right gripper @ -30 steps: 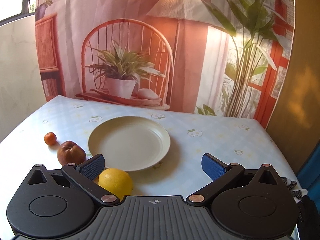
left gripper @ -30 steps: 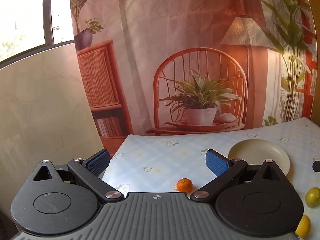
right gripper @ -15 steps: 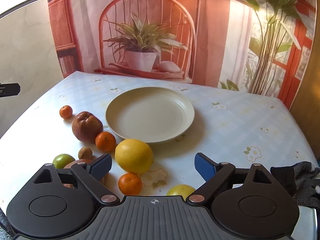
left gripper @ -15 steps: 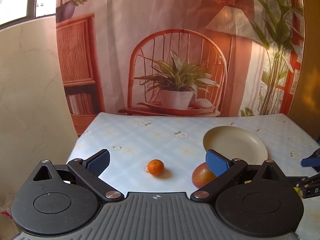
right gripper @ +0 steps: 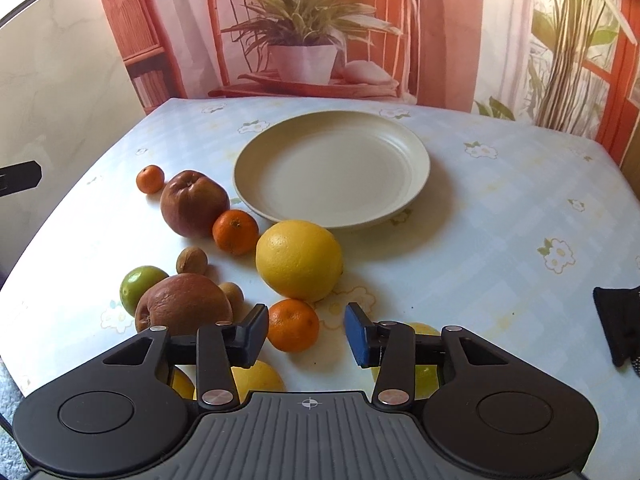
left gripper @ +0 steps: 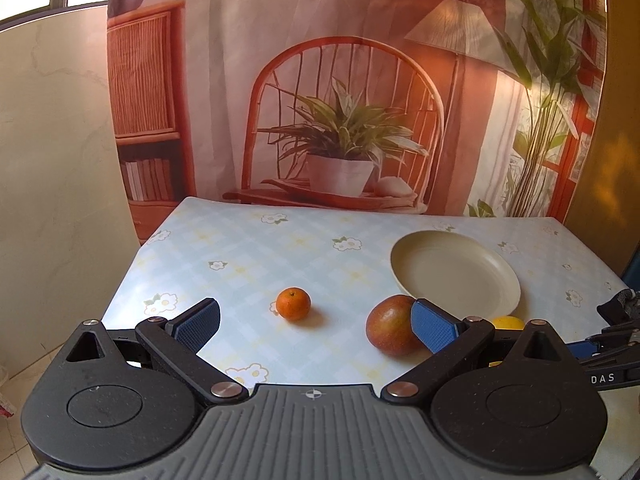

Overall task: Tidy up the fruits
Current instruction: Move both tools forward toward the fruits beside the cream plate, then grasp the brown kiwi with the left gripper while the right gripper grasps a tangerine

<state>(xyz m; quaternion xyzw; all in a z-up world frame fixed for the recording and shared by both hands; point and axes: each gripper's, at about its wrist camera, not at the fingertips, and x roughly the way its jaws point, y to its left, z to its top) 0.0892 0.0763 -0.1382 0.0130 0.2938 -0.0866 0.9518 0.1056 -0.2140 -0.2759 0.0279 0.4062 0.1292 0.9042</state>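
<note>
In the right wrist view, my right gripper hovers low over a scatter of fruit, its jaws closing. A small orange sits between them; the right pad stands clear of it. Beyond lie a big yellow citrus, another orange, a red apple and an empty cream plate. My left gripper is wide open above the table's left part, with nothing between its fingers. A small orange lies just ahead of it, and the red apple sits by its right finger.
A green lime, a wrinkled brown-red apple and two small brown fruits lie at the front left. Yellow fruits are half hidden under the right gripper. A black glove lies at the table's right edge. A printed backdrop hangs behind the table.
Both grippers have tipped down toward the table, bringing more fruit into view. The right jaws have narrowed from wide open to around the small orange. The left jaws stay wide.
</note>
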